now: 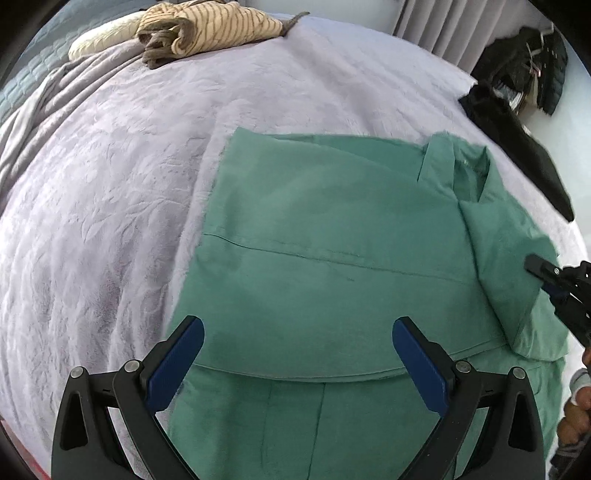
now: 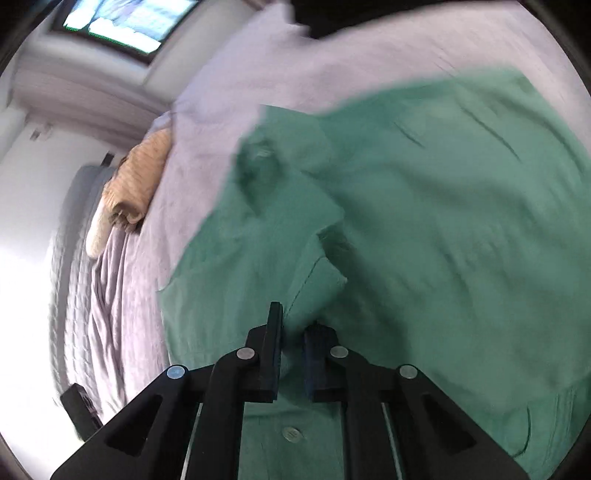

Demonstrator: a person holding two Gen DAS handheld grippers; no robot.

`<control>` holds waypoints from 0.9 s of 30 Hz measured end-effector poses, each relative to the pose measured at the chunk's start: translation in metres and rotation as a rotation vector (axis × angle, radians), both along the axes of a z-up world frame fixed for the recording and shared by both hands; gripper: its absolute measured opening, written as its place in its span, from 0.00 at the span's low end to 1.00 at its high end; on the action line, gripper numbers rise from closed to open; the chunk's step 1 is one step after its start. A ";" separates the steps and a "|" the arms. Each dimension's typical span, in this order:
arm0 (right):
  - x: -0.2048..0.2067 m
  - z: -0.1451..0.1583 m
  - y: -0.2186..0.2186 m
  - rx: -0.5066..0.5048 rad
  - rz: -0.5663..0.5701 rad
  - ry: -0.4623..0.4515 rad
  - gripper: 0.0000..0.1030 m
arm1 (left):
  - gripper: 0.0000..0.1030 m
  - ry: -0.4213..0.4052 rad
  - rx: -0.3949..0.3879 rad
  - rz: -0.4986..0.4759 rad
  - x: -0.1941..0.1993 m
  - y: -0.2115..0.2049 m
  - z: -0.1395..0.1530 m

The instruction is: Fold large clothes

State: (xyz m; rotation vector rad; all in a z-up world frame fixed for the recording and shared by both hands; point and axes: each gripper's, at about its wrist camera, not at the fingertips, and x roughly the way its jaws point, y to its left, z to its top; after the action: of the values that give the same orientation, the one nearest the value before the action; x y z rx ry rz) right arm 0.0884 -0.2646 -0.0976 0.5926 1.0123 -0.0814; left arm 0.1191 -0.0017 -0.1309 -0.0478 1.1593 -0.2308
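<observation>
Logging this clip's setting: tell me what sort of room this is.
Most likely a bedroom. A green shirt lies on a bed's lilac blanket, a pillow sits at the far end, and curtains hang beyond, with dark clothes hanging nearby.

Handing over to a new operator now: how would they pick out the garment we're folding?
Start from the lavender bedspread covering the bed. The green shirt lies spread flat on its near side, collar up. A striped tan bundle and a black garment are also there, but only the shirt is green, pinched by the right hand-held gripper.
</observation>
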 end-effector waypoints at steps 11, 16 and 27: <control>0.000 -0.032 0.123 -0.198 0.392 0.151 0.50 | 0.99 0.035 -0.065 0.036 0.012 0.030 -0.005; -0.052 -0.028 0.047 -0.065 0.170 0.176 0.50 | 0.99 0.086 -0.125 -0.050 0.012 -0.006 -0.013; -0.194 -0.031 -0.150 0.357 -0.640 -0.060 0.50 | 0.99 -0.006 0.014 -0.163 0.028 -0.106 -0.018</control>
State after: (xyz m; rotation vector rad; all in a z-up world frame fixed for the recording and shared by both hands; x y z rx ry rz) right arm -0.1051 -0.4143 -0.1290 1.2256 0.7501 -0.4506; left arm 0.1470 -0.1082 -0.1492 0.0597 1.1596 -0.3668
